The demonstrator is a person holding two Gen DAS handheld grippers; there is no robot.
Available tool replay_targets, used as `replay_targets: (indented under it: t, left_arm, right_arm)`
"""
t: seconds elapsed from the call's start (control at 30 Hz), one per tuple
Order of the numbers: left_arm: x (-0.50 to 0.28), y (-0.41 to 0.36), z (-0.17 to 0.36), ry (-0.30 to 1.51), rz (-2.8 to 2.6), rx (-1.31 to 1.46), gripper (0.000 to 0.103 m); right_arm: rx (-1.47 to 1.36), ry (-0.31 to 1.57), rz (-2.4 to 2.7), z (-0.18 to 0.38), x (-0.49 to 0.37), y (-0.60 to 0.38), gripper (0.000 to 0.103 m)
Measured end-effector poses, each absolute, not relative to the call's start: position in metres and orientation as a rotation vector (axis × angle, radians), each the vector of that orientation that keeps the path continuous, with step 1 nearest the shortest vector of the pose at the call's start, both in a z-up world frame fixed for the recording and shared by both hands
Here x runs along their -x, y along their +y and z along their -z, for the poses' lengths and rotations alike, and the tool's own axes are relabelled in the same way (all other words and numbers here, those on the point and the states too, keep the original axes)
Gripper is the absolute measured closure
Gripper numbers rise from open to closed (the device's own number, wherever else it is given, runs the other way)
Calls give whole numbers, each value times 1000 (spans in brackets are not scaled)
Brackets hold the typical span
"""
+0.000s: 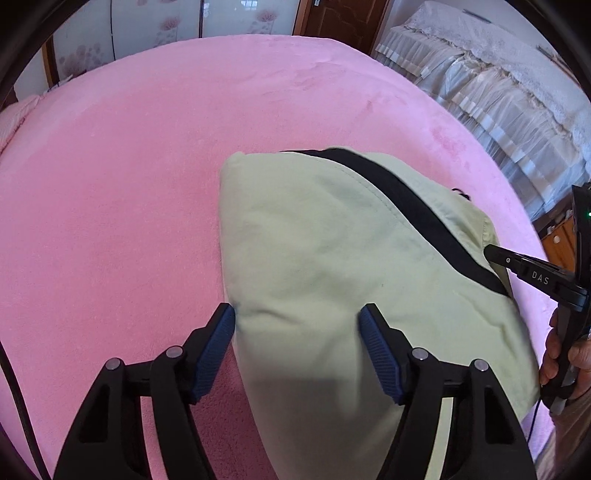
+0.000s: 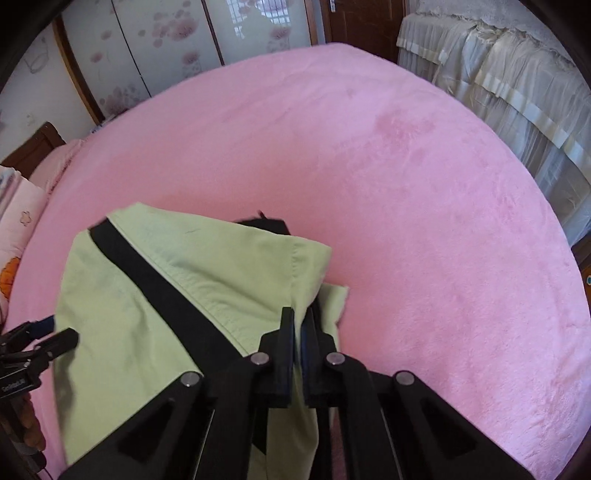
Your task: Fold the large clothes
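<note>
A pale green garment (image 1: 332, 258) with a black stripe (image 1: 417, 210) lies folded on the pink bed (image 1: 129, 184). My left gripper (image 1: 297, 321) is open, its blue pads straddling the garment's near left edge. My right gripper (image 2: 302, 321) is shut on the garment's right edge (image 2: 306, 280); the garment (image 2: 147, 295) spreads to its left with the black stripe (image 2: 166, 295) running across it. The right gripper also shows at the right of the left wrist view (image 1: 495, 253), and the left gripper at the left edge of the right wrist view (image 2: 55, 336).
The pink bed (image 2: 406, 184) stretches far behind and to both sides of the garment. A second bed with a cream frilled cover (image 1: 498, 92) stands at the right. A patterned wardrobe (image 2: 166, 48) and a wooden door (image 2: 365, 22) are behind. A pink pillow (image 2: 18, 229) lies at the left.
</note>
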State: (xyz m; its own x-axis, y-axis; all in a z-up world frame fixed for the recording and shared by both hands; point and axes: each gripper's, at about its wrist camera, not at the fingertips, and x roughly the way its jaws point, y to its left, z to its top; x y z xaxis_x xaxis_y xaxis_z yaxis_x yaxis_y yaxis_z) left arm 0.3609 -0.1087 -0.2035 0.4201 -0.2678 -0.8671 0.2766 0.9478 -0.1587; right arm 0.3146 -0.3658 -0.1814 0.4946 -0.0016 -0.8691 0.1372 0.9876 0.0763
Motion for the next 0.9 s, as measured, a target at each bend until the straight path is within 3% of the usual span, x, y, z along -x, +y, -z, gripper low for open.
replay_targets:
  t: [0.17, 0.23, 0.5, 0.67, 0.83, 0.87, 0.9]
  left_arm:
    - [-358, -113, 201, 1073, 321, -26, 34]
    - [-354, -111, 194, 1090, 319, -19, 34]
    - [-285, -113, 134, 961, 336, 25, 34]
    - [-250, -126, 143, 929, 336, 84, 34]
    - [-238, -131, 193, 992, 259, 40, 34]
    - [-235, -131, 200, 984, 247, 8, 34]
    - [-232, -131, 204, 978, 251, -20, 27]
  right_arm:
    - [-128, 1073, 127, 191, -311, -366, 100]
    - [-132, 1067, 135, 176, -304, -366, 95]
    - [-145, 884, -48, 100, -236, -327, 93]
    - [-133, 889, -166, 120, -212, -285, 93]
    - [62, 965, -10, 169, -204, -293, 94]
    - [63, 988, 37, 179, -205, -308, 99]
    - [19, 1010, 22, 189, -205, -327, 103]
